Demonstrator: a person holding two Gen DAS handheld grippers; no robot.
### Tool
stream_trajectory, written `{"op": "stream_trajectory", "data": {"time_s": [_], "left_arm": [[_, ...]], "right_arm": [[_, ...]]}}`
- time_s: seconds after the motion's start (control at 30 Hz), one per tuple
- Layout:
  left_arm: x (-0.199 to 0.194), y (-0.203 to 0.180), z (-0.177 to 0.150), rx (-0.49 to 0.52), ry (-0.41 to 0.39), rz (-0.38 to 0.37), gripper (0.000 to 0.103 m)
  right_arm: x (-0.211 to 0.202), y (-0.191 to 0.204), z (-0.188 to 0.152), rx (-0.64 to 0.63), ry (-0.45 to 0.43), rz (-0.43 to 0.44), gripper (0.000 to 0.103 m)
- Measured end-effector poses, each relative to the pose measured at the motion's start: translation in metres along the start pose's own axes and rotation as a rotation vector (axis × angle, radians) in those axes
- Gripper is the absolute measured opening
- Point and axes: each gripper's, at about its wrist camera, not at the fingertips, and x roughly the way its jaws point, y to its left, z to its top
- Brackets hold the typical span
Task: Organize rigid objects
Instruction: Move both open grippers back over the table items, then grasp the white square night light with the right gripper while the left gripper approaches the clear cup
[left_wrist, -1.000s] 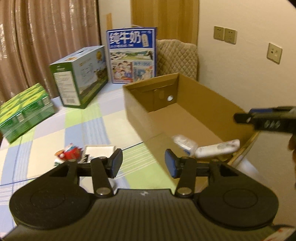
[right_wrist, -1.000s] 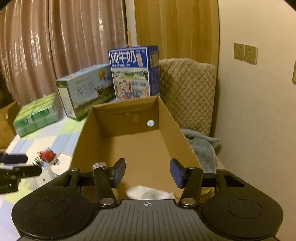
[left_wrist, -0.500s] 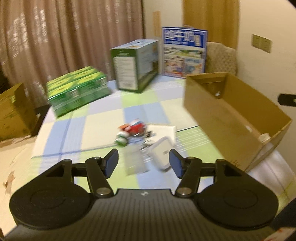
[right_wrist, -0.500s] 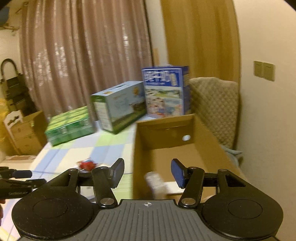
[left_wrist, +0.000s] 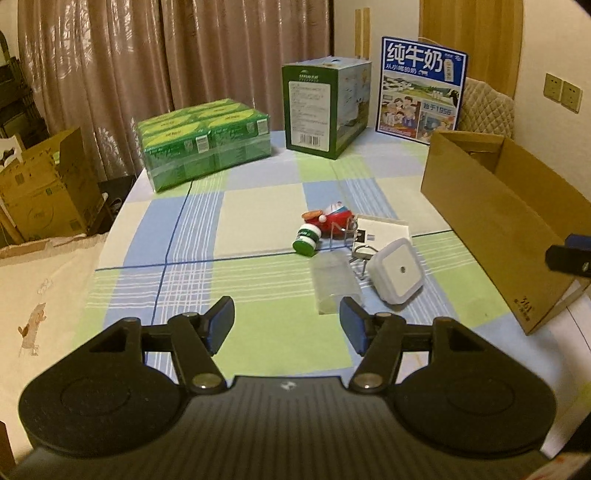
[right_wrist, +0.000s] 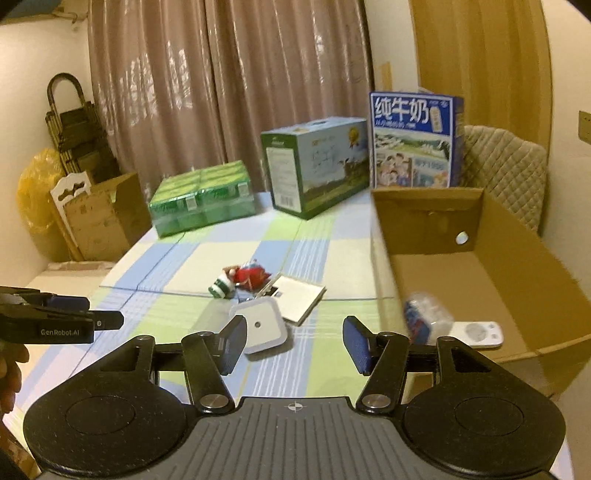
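My left gripper (left_wrist: 287, 325) hangs empty, jaws apart, the clear case (left_wrist: 334, 282) centre frame; my right gripper (right_wrist: 293, 345) is opening, empty, cardboard box (right_wrist: 517, 236) at right.

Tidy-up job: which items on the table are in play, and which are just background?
In play:
- open brown cardboard box
- square white night light
- clear plastic case
- small green-capped bottle
- red toy
- flat white card
- white remote, already boxed

Background:
- green shrink-wrapped carton pack
- green-and-blue milk carton box
- blue milk box
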Motion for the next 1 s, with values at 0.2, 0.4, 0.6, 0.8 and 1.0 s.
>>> {"op": "stream_trajectory", "data": {"time_s": [0.2,0.4,0.6,0.8,1.0], "left_arm": [[0.028,0.001,-0.004,0.0,0.03,-0.01,0.059],[0.053,0.002,-0.006,-0.004,0.042,-0.02,0.065],[0.078,0.003,-0.008,0.0,0.064,-0.038,0.078],[0.1,0.002,-0.004,0.012,0.085,-0.038,0.09],[0.116,0.012,-0.001,-0.012,0.105,-0.028,0.095]], "right_arm": [[0.036,0.007,-0.01,-0.012,0.047,0.041,0.055],[0.074,0.012,-0.013,-0.042,0.084,0.064,0.055],[0.106,0.012,-0.015,-0.068,0.12,0.07,0.071],[0.136,0.008,-0.015,-0.074,0.147,0.065,0.079],[0.163,0.012,-0.015,-0.093,0.172,0.082,0.079]]}}
